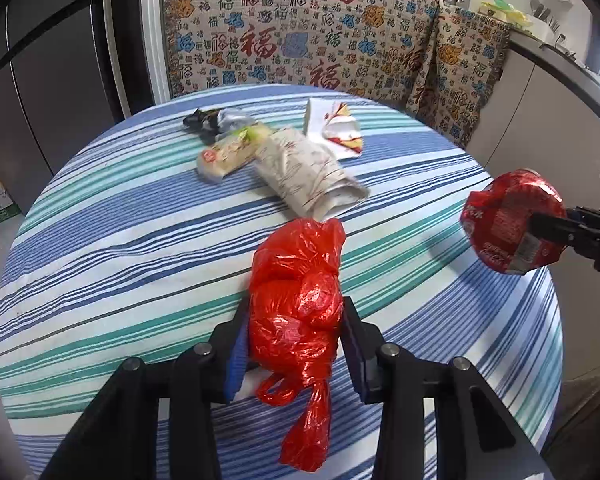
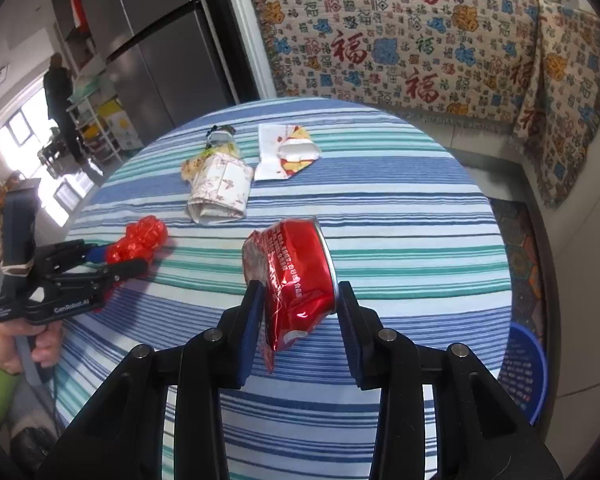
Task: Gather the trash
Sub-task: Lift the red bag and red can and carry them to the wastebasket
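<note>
Above the striped table (image 1: 100, 248), the left hand-held gripper (image 1: 296, 344) is closed partway, pinching one crumpled red plastic bag (image 1: 300, 296) whose long axis runs from 12 to 6 o'clock, its loose tail hanging toward 6. At 3 o'clock the right hand-held gripper (image 2: 300, 332), narrowed likewise, clamps one crushed red can (image 2: 292, 272), rim toward 2 o'clock. Four wrappers lie at 12 o'clock: a silver-black packet (image 1: 216, 120), a pale snack pack (image 1: 228, 156), a folded patterned paper (image 1: 308, 176) and a white-red wrapper (image 1: 336, 128).

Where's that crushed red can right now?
The crushed red can is clamped in the right tongs, held above the striped tablecloth, nearer than the rolled paper.
</note>
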